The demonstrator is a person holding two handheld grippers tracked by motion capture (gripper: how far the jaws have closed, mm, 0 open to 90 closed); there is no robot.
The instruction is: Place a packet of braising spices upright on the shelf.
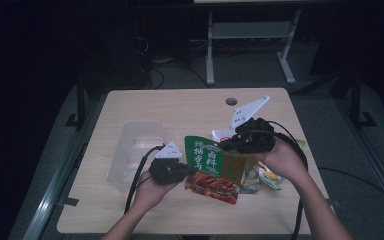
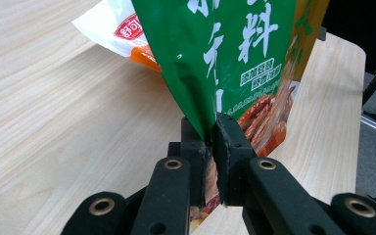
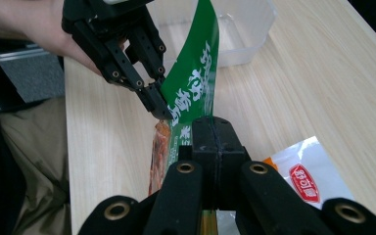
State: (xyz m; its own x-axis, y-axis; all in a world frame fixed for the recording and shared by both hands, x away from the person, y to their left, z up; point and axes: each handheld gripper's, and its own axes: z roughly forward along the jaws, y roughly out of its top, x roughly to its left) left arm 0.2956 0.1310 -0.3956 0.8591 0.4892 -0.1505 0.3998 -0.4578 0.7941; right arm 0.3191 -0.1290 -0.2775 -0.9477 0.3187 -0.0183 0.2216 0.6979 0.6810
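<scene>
Setting: dim room, dark floor, a white frame stand behind; a pale wood surface (image 1: 130, 210) carries everything.

Item, far left: a clear plastic container (image 1: 132, 152), empty as far as I can tell, standing on the surface just beyond my left hand.

Item: my left gripper (image 1: 189, 171), pointing right. Its jaws are pinched on the lower left edge of the green snack bag (image 1: 210, 159); in the left gripper view the green film (image 2: 225, 54) runs down into the seam between the two black pads.

Item, centre: the green snack bag itself, white lettering above, a red food picture below, held up off the surface between my two grippers, its red lower end hanging close over the wood.

Item: my right gripper (image 1: 226, 145), pointing left, jaws clamped tight on the bag's upper right edge; the right gripper view has the film (image 3: 196, 83) rising out of the closed pads.

Item, right: a white and orange packet (image 3: 301, 178) and some smaller wrappers, lying on the surface under my right hand.

Step in hand, as I judge it: both holds are set on the bag, ready to tear it open or carry it.

Next move calls for: firm grip on both sides, hands working apart evenly, or travelling together toward the container, without film slipping.
</scene>
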